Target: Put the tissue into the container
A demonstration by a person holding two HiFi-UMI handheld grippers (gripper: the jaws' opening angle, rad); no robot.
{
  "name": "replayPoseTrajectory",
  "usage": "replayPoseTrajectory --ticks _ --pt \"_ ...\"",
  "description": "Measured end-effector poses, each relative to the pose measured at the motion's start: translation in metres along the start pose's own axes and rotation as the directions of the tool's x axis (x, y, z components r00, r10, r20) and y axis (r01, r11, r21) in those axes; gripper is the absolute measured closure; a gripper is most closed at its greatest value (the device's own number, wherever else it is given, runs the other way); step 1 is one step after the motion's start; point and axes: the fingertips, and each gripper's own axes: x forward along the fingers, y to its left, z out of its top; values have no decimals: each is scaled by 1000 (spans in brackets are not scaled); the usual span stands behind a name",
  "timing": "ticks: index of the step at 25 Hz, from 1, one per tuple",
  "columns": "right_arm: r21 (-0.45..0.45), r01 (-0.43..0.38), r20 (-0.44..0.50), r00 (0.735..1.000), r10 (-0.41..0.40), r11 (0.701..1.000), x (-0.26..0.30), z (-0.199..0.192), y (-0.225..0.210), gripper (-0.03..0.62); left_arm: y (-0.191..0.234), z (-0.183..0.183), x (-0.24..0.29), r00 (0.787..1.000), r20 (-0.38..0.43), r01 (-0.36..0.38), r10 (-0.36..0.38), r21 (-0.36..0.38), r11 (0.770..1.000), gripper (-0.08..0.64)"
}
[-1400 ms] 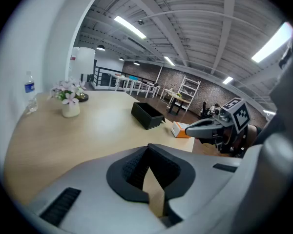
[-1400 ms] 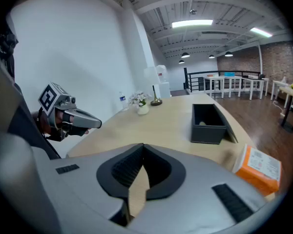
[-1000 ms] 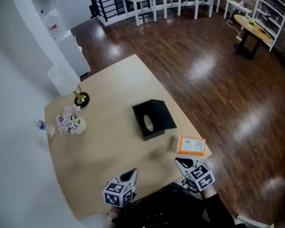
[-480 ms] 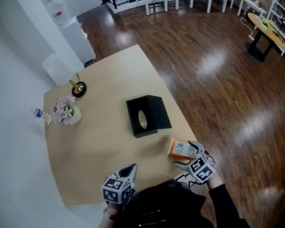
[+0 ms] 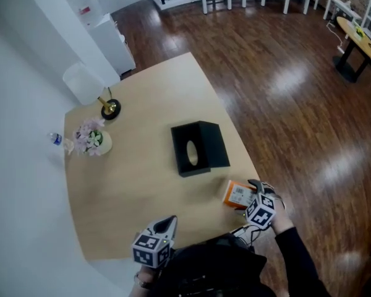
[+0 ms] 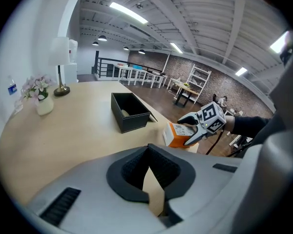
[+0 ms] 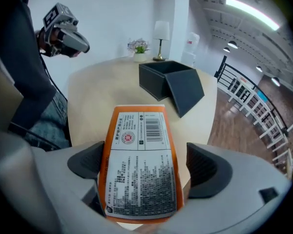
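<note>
The orange tissue pack [image 5: 235, 194] lies near the table's front right edge, its printed label facing up [image 7: 139, 165]. My right gripper [image 5: 260, 204] has its jaws around the pack and they are opening. In the right gripper view [image 7: 145, 165] a gap shows beside the right pad. The black open-topped container [image 5: 198, 147] stands mid-table, beyond the pack, with a pale oval inside it. My left gripper [image 5: 156, 245] hovers at the table's near edge, shut and empty [image 6: 148, 149], well left of the pack [image 6: 175, 134].
A vase of pink flowers [image 5: 94, 141], a lamp with a brass base [image 5: 109, 108] and a small bottle [image 5: 55, 139] stand at the table's far left. The container's dark flap [image 7: 185, 94] slopes down on its right. Dark wood floor [image 5: 297, 104] lies past the table edge.
My right gripper has moved forward onto the tissue pack, and its jaws went from shut to wide open around it. The left gripper has stayed in place.
</note>
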Motion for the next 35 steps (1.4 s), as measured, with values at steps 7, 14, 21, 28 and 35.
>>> replayPoseTrajectory --ticks 7,14,21,28,35 --pt "-86 20 -90 996 -27 996 16 -2 4 83 16 -10 -21 999 -15 -30 30 -9 1000 563" --pt "14 36 -119 992 -34 999 9 2 7 127 35 1 -34 1000 14 -14 14 6 1000 563" --pt "292 105 -41 994 -97 951 -30 48 23 130 50 18 -38 997 73 33 -37 49 998 563" --pt "634 89 51 986 -157 768 -49 116 48 130 66 19 -44 993 86 70 -76 67 995 563" --pt "670 71 62 987 -151 739 -38 150 55 131 81 17 -52 992 91 80 -86 64 995 563"
